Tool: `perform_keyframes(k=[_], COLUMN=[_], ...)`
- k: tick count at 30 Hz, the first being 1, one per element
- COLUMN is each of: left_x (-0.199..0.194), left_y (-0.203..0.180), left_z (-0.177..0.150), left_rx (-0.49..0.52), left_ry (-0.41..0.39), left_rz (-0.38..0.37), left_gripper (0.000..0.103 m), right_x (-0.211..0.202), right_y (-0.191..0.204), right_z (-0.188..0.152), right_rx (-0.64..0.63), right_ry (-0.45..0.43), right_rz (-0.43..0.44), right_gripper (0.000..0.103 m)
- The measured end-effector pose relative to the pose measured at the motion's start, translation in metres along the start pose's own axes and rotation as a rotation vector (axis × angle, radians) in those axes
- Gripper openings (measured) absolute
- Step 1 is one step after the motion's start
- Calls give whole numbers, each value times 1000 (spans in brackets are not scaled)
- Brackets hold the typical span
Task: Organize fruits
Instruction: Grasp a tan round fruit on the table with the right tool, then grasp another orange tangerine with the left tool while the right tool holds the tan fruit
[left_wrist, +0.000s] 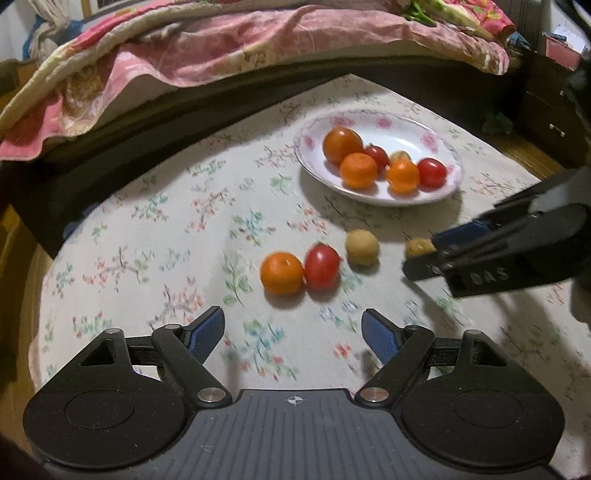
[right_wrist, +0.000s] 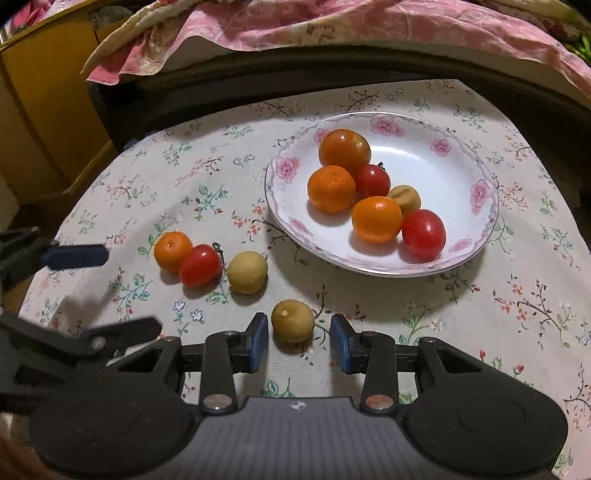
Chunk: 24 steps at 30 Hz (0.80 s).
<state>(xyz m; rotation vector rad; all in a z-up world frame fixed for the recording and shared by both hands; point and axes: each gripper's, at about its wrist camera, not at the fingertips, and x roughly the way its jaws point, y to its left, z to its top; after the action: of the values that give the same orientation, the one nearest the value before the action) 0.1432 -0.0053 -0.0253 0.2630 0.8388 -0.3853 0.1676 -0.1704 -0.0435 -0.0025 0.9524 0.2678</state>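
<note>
tan round fruit, pale stem scar up-left, between parted fingers of right tool; left tool wide.

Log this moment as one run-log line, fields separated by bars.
right gripper: open, jaws either side of tan fruit | left gripper: open, empty | plate: six fruits | cloth: four fruits

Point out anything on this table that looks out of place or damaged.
Nothing looks damaged or spilled. Four fruits sit loose on the tablecloth outside the plate: an orange touching a red tomato, a tan fruit beside them, and another tan fruit between the open right gripper fingers. Left gripper is open, empty.
</note>
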Motion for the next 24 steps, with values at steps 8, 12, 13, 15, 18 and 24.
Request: perform_keyframes(k=[8, 12, 13, 15, 18, 24], left_x=[13, 19, 20, 23, 29, 42], left_y=[6, 12, 14, 16, 15, 13], left_z=[8, 12, 13, 15, 17, 19], left_rx=[10, 8, 6, 7, 19, -3], left_ry=[-6, -4, -5, -9, -9, 5], left_rz=[17, 7, 8, 12, 12, -1], left_gripper=[72, 61, 61, 60, 60, 59], right_x=[-4, -7, -7, -6, -7, -8], right_y=[-1, -3, -4, -6, -6, -6], right_z=[-1, -2, -2, -3, -4, -4], right_rx=[1, 14, 18, 30, 25, 29], right_ry=[7, 13, 18, 26, 26, 30], right_rz=[12, 22, 25, 30, 32, 41], right_gripper=[29, 29, 29, 29, 29, 29])
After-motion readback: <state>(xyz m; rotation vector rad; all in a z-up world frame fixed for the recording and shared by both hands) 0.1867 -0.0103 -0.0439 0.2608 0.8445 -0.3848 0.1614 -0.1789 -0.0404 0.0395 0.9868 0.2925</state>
